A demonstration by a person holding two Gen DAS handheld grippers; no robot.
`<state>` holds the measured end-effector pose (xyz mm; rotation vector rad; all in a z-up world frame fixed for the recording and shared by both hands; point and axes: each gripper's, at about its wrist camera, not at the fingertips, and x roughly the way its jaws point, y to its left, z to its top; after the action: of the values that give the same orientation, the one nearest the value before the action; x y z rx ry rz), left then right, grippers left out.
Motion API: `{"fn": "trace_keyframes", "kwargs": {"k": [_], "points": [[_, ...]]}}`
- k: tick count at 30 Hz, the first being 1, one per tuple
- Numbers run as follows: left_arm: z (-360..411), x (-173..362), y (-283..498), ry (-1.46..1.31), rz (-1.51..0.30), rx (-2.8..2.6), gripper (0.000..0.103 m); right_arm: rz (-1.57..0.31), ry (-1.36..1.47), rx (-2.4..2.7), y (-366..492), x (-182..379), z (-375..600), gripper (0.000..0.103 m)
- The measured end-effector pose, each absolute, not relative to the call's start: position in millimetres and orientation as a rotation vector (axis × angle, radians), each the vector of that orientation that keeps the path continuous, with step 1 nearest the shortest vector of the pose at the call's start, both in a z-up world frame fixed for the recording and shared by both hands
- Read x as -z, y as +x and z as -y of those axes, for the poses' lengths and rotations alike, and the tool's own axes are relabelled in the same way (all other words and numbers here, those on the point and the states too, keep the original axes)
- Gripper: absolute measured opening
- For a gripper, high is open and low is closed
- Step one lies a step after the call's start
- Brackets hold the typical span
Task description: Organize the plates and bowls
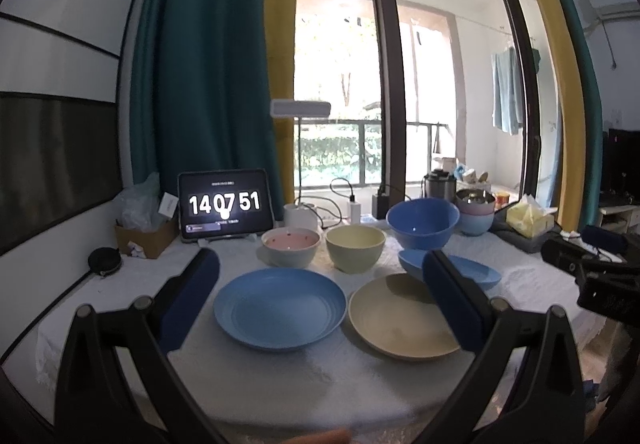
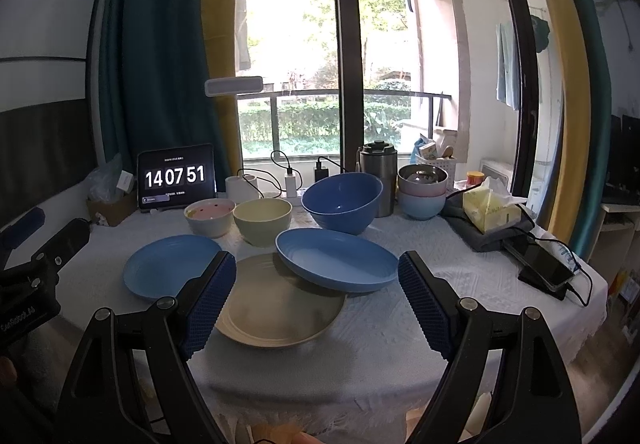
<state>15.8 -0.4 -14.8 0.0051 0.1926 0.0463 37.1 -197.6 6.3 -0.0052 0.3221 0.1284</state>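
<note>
- Left gripper: jaws spread wide apart, nothing between them; hangs above the near edge of the table, which has a white textured cloth; its dark-blue pads frame the two front plates in the left wrist view
- Right gripper: jaws likewise wide apart and empty; its ribbed blue pads flank the beige plate and the tilted blue plate in the right wrist view
- Blue plate: flat on the cloth, front left; just beside the beige plate, a narrow gap between their rims
- Beige plate: flat on the cloth, front centre-right
- Second blue plate: tilted; its near edge overlaps the far-right rim of the beige plate and rests on it; its far side lies close in front of the large blue bowl
- Pink-lined bowl: upright, white outside, dark specks inside; behind the flat blue plate
- Pale yellow-green bowl: upright, just right of the pink-lined bowl; whether they touch I cannot tell
- Large blue bowl: upright, right of the yellow-green bowl, back row
- Stacked bowls: far right of the back row; a pale blue one at the bottom, a pink one in it, a metal one on top
- Tablet: propped at the back left, reads 14 07 51
- Tissue pack: yellow, on a dark cloth at the right side
- Steel canister: behind the large blue bowl, near the window
</note>
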Motion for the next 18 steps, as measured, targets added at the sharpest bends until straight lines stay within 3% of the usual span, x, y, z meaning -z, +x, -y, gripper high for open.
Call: {"fn": "trace_keyframes", "kwargs": {"k": [18], "points": [[53,33,84,0.077,-0.272,-0.007,0.103,-0.373,0.094,-0.054,99,30,261,0.086]]}}
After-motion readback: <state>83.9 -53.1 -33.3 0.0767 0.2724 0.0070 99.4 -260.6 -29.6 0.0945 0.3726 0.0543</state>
